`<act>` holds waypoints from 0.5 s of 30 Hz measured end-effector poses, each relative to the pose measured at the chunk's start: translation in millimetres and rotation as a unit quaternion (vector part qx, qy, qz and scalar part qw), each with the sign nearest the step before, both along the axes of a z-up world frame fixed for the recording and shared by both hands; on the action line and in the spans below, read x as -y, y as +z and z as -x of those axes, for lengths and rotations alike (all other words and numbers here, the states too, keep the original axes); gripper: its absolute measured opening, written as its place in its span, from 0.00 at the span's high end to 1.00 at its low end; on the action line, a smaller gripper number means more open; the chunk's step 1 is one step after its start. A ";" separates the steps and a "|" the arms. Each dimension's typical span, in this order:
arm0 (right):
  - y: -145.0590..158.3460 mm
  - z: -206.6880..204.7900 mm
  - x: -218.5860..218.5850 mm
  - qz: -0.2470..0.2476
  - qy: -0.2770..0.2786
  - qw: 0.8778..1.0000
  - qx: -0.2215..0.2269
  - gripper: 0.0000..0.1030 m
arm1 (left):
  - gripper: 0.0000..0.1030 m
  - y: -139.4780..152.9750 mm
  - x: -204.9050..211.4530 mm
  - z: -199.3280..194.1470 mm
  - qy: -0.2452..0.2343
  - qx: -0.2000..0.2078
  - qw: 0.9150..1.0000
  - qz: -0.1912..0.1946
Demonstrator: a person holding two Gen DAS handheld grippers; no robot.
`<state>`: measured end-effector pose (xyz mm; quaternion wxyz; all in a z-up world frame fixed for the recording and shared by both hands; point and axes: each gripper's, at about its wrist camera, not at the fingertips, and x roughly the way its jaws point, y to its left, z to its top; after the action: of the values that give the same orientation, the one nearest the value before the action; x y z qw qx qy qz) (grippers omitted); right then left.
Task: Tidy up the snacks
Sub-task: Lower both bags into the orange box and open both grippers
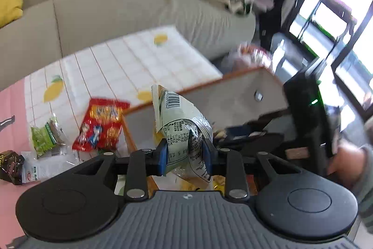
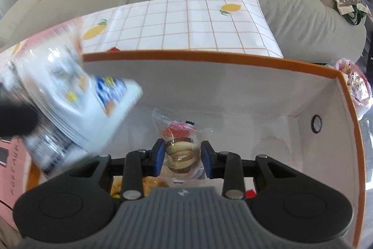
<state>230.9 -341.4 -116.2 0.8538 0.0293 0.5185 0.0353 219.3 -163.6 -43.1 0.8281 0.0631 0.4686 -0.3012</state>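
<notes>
My left gripper (image 1: pixel 185 148) is shut on a crumpled pale green and white snack packet (image 1: pixel 177 116) with a barcode, held above the near corner of an orange-rimmed white box (image 1: pixel 233 95). The same packet shows as a white and blue blur (image 2: pixel 77 106) at the left of the right wrist view. Inside the box (image 2: pixel 233 90), my right gripper (image 2: pixel 180 153) has its blue pads shut on a clear packet of round sandwich biscuits (image 2: pixel 179 148). A hand (image 1: pixel 345 162) holds the right tool's black housing (image 1: pixel 305 113).
Left of the box, on the lemon-print cloth (image 1: pixel 139 57) and pink mat, lie a red snack bag (image 1: pixel 102 125), a green packet (image 1: pixel 44 137), a white packet (image 1: pixel 44 170) and a dark brown one (image 1: pixel 10 165). Yellow snacks (image 2: pixel 149 183) lie in the box. A beige sofa (image 1: pixel 116 8) stands behind.
</notes>
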 end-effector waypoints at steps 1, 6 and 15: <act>-2.1 0.3 0.9 0.000 0.000 1.000 -0.002 0.69 | 0.67 -4.7 4.2 -1.9 -0.004 -0.006 1.000 -0.014; -9.8 -1.8 -0.8 -0.005 0.006 1.000 -0.013 0.69 | 0.67 -27.2 26.7 -9.8 -0.026 -0.018 0.995 -0.090; -16.3 -5.6 -5.2 0.000 0.018 0.999 -0.036 0.69 | 0.64 -40.1 37.1 -13.5 -0.042 -0.032 0.985 -0.163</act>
<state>236.5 -336.2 -132.4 0.8340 0.0211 0.5490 0.0496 232.8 -200.7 -83.2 0.7781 0.2073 0.5342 -0.2573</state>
